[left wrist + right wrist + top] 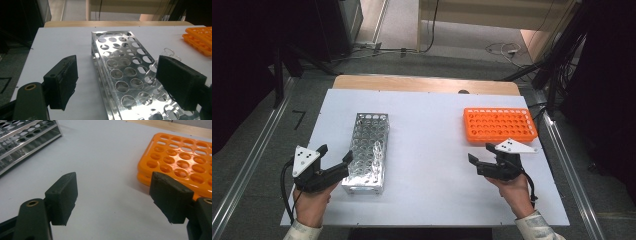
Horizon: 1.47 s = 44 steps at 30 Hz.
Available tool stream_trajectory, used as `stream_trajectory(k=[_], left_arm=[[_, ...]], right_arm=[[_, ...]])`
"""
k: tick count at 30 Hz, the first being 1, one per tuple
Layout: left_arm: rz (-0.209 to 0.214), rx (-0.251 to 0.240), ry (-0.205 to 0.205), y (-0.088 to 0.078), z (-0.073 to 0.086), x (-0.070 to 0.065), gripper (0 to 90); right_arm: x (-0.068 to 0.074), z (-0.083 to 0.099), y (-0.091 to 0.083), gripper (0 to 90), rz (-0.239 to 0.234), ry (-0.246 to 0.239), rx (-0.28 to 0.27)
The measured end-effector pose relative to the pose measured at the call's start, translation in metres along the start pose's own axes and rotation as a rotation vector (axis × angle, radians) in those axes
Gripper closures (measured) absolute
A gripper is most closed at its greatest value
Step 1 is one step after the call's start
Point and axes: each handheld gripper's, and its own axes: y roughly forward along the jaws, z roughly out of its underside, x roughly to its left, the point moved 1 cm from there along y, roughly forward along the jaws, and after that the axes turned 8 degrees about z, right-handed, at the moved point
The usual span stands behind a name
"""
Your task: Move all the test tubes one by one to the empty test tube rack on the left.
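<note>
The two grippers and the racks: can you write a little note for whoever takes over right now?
Left gripper: open, holding nothing, at the near left side of the metal rack.
Right gripper: open, holding nothing, just in front of the orange rack.
Things: the metal rack stands on the left of the white table with clear glass tubes in its near half. The orange rack lies on the right; its holes look empty.
Done: nothing sits in the orange rack that I can see.
Left: probably pick tubes from the metal rack and carry them across, but that is a guess.
</note>
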Motion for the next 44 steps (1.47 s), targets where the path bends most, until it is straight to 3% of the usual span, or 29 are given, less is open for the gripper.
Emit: stream_trajectory(k=[9, 16, 23, 29, 36, 44], left_arm=[[-0.064, 0.017, 0.002, -0.005, 0.007, 0.016, 17.3], [-0.118, 0.030, -0.005, -0.005, 0.015, 0.028, 17.4], [-0.146, 0.065, -0.027, -0.005, 0.026, 0.040, 17.4], [-0.154, 0.096, -0.083, 0.000, 0.035, 0.050, 17.6], [-0.171, 0.162, -0.043, 0.011, 0.042, 0.048, 17.7], [-0.176, 0.226, -0.074, 0.017, 0.047, 0.054, 17.6]], right_arm=[[-0.021, 0.014, -0.011, 19.6, 0.102, -0.021, 0.008], [-0.038, 0.024, -0.021, 19.1, 0.134, 0.027, 0.016], [-0.061, 0.040, -0.033, 19.0, 0.178, 0.089, 0.021], [-0.085, 0.057, -0.032, 19.0, 0.249, 0.152, 0.054], [-0.103, 0.073, -0.029, 18.2, 0.289, 0.212, 0.100], [-0.113, 0.089, -0.028, 14.6, 0.301, 0.261, 0.147]])
